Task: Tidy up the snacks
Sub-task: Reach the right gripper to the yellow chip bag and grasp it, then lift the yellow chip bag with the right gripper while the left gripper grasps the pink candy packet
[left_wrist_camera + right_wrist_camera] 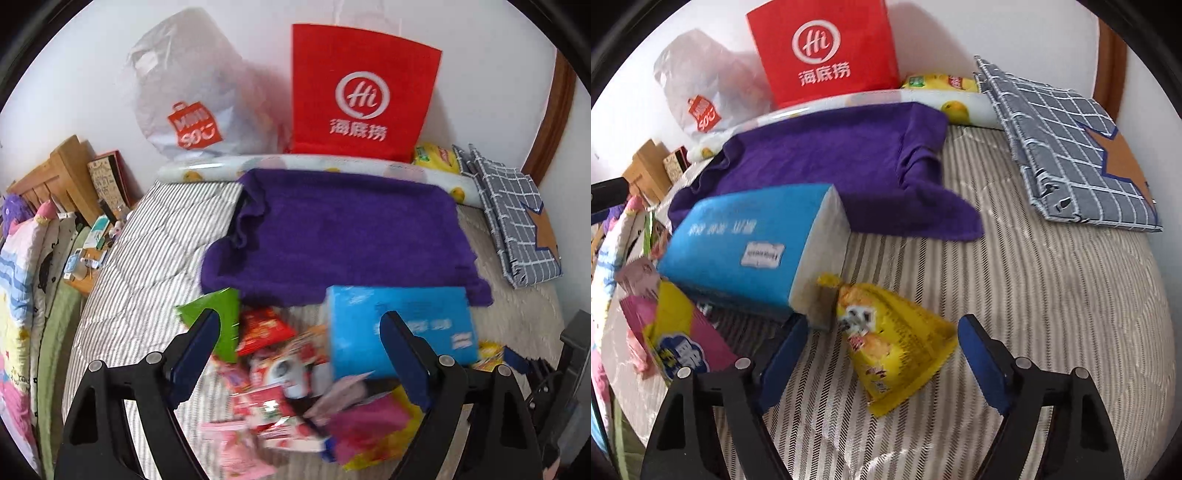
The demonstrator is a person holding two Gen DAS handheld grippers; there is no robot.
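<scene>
A heap of small red, pink and white snack packets (pixel 280 369) lies on the striped bed (pixel 147 258), with a green packet (pixel 231 332) at its left and a blue tissue pack (pixel 402 325) at its right. My left gripper (pixel 300 321) hangs open above this heap, with nothing between its pads. In the right wrist view a yellow snack bag (pixel 897 343) lies flat beside the blue tissue pack (pixel 746 236). My right gripper (pixel 882 325) is open, and the yellow bag lies between its fingers without being pressed.
A purple towel (pixel 343 229) is spread behind the snacks. A red paper bag (pixel 362 92) and a white plastic bag (pixel 192 96) stand against the wall. Folded grey checked cloth (pixel 1060 140) lies at the right. A pink and yellow packet (pixel 679 332) sits at the left.
</scene>
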